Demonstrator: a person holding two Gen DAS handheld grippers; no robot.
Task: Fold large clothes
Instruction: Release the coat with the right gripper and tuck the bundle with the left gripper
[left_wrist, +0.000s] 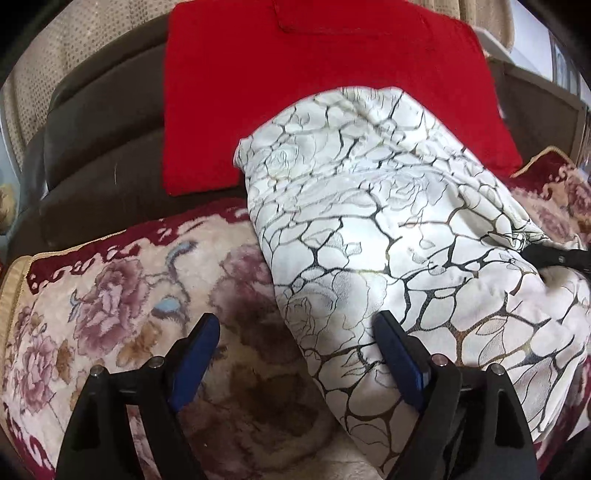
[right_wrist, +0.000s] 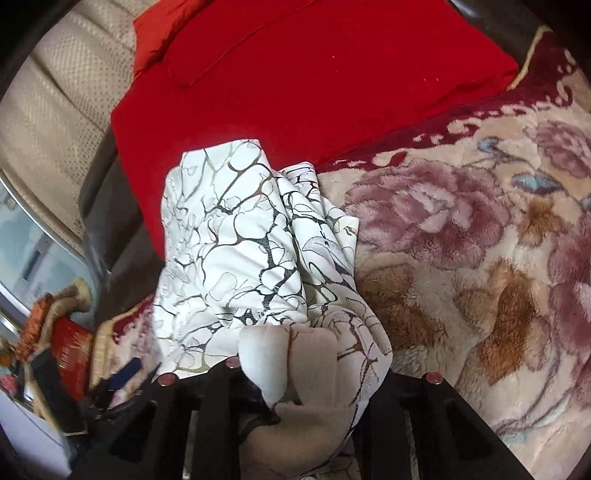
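Note:
A white garment with a black and gold crackle print lies bunched on a floral blanket. My left gripper hangs open just above it. Its left blue pad is over the blanket and its right pad is at the garment's near edge, with nothing pinched. In the right wrist view the garment runs away from the camera. A thick fold of it is bunched between the jaws of my right gripper, which is shut on it, and the cloth hides the fingertips.
A red cushion lies behind the garment against a dark brown sofa back. The floral blanket spreads wide to the right. Boxes and clutter sit at the lower left beyond the blanket's edge.

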